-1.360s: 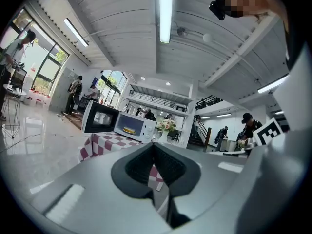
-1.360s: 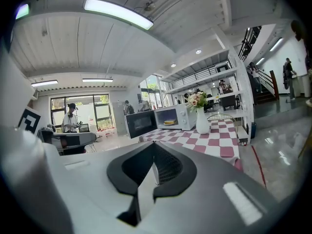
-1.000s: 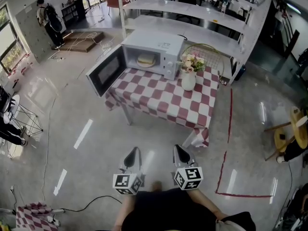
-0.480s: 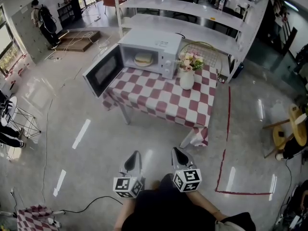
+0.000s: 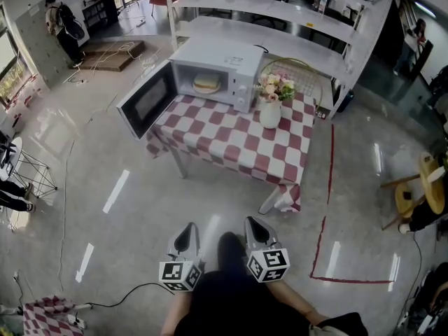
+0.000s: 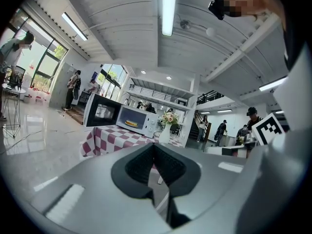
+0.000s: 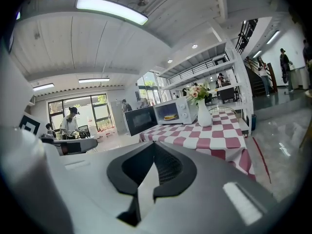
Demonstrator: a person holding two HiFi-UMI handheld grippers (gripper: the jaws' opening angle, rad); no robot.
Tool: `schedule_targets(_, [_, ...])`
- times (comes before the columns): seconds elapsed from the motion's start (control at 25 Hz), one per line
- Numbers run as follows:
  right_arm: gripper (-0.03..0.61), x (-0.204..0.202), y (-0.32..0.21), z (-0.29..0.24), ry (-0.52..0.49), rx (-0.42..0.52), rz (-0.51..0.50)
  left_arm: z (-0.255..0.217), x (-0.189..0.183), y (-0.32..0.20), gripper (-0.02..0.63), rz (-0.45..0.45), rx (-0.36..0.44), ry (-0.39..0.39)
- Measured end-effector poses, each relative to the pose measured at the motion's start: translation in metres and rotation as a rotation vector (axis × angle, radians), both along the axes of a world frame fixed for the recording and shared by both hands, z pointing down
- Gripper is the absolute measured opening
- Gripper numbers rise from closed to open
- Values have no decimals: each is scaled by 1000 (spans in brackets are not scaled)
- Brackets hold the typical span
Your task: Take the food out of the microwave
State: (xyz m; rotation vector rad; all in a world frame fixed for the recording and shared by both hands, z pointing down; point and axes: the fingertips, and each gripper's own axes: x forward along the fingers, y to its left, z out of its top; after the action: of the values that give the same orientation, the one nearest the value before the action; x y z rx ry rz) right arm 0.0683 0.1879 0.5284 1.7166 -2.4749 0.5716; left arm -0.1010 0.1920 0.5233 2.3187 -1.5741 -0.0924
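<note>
Yellowish food (image 5: 206, 83), a flat round piece whose kind cannot be told from this far off, lies inside the white microwave (image 5: 234, 61). The microwave's door (image 5: 145, 102) is swung wide to the left of the head view, so the cavity can be reached from the front and the task's first obstacle is, by this showing, already cleared. The microwave stands at the far left corner of the worktop (image 5: 231, 145), which is covered by a red-and-white chequered cloth (image 5: 276, 161). A white vase (image 5: 270, 113) of flowers stands just beside its control-panel side, away from the door's swing and probably clear of a straight reach. Open shelves (image 5: 280, 11) run behind. The person stands on the grey floor (image 5: 105, 159), well apart from the worktop, with both tools held low before the body and pointing toward it, a posture that suits an approach rather than a grasp. The left gripper (image 5: 187, 232) has its jaws together with nothing between them. The right gripper (image 5: 256, 227) likewise shows its padded tips meeting on nothing. Both would have to part before the food could be taken.
</note>
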Motion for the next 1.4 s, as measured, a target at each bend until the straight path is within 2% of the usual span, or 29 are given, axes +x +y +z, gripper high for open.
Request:
schedule_targets(0.56, [2, -10, -23, 3, 28, -15, -23, -1, -19, -24, 11, -53, -5, 48])
schedule_targets(1.2, [2, -8, -66, 9, 30, -32, -9, -2, -13, -74, 11, -19, 7, 41])
schedule_targets(1.4, [2, -6, -84, 10, 26, -34, 3, -2, -12, -95, 10, -15, 4, 14])
